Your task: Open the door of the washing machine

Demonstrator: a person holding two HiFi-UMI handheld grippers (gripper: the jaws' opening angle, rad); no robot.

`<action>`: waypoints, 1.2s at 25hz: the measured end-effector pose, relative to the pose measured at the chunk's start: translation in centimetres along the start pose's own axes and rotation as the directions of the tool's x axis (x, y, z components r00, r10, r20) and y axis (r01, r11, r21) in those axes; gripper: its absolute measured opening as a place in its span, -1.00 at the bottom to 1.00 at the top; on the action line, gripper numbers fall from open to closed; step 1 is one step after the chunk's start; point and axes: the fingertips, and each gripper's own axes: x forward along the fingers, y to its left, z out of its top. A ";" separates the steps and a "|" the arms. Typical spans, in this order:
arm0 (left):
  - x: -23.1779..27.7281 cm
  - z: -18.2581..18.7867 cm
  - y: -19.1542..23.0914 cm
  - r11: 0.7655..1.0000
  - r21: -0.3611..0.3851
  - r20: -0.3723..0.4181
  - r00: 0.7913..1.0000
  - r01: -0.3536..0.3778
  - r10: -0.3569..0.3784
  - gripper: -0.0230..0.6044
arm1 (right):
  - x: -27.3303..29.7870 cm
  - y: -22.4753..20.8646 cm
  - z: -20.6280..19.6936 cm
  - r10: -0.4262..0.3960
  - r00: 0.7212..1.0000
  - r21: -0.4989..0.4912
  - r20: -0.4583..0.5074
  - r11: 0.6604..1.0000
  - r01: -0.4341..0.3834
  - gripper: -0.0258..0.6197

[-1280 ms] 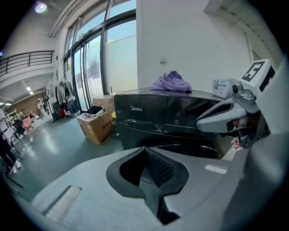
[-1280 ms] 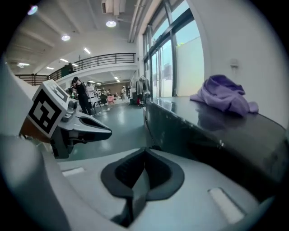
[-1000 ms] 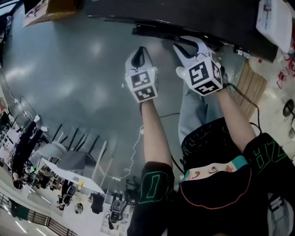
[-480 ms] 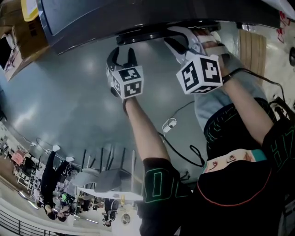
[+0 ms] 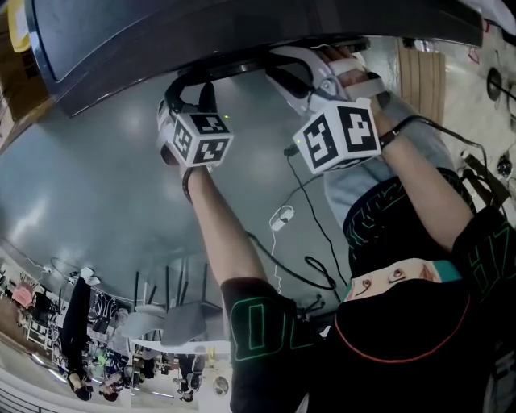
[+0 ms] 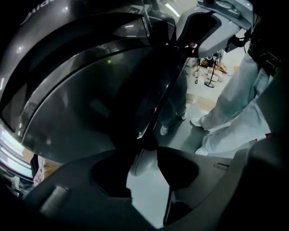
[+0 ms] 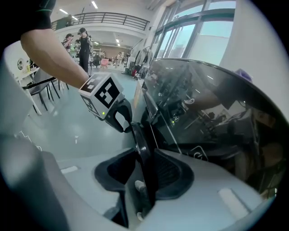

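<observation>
The washing machine's dark, glossy door [image 5: 242,24] fills the top of the head view. Its curved glass [image 7: 203,117] and thin dark rim [image 7: 140,135] show in the right gripper view. My right gripper [image 5: 300,66] is shut on that rim, which runs between its jaws [image 7: 144,169]. My left gripper [image 5: 190,87] is just to the left on the same rim. Its jaws are opening wide [image 6: 144,168], with the door's edge [image 6: 151,122] between them and not pressed. The left gripper's marker cube [image 7: 101,94] also shows in the right gripper view.
Grey shiny floor [image 5: 97,185] lies below the door. Cables [image 5: 282,218] trail across it by my legs [image 5: 363,193]. Chairs and tables [image 5: 161,314] stand at the lower left. A wooden pallet [image 5: 419,73] lies at the upper right and a cardboard box [image 5: 16,73] at the upper left.
My left gripper rolled, came in to the door's rim beside the right one, and its jaws opened from shut. The right gripper stayed on the rim.
</observation>
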 end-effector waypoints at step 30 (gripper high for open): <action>-5.9 -7.1 -17.3 0.869 -0.469 -0.143 0.984 -0.160 0.104 -0.36 | -4.9 11.8 -4.4 0.381 0.923 -0.305 -0.049 0.875 -0.377 -0.45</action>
